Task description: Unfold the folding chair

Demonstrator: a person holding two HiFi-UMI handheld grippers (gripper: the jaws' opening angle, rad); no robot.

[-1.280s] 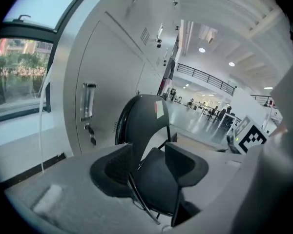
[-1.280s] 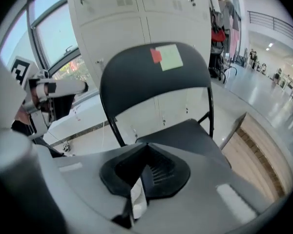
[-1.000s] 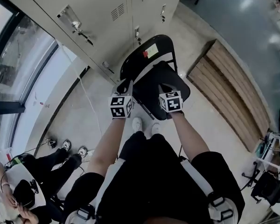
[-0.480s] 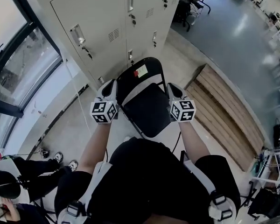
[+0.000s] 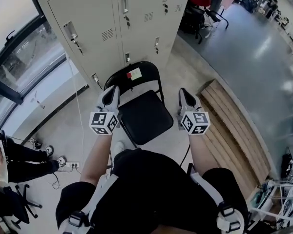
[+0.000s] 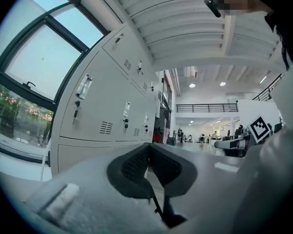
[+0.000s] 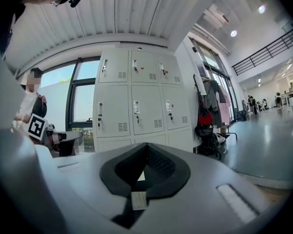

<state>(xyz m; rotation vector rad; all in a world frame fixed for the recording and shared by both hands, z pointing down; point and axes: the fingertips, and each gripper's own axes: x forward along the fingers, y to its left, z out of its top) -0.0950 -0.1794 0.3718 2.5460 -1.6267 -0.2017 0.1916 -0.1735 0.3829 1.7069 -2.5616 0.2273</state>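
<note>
Unfolded folding chair (image 5: pixel 142 117) on floor near lockers (image 5: pixel 100 13); left gripper (image 5: pixel 112 92) and right gripper (image 5: pixel 185 94) flanking it, both fingers closed, empty.

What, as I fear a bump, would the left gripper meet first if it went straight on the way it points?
Probably the lockers: the left gripper, shut and empty, points level at their doors, passing beside the folding chair. How far off they stand is unclear.

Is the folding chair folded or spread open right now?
Spread open: the folding chair stands before the lockers, seat down flat, backrest upright behind it.
</note>
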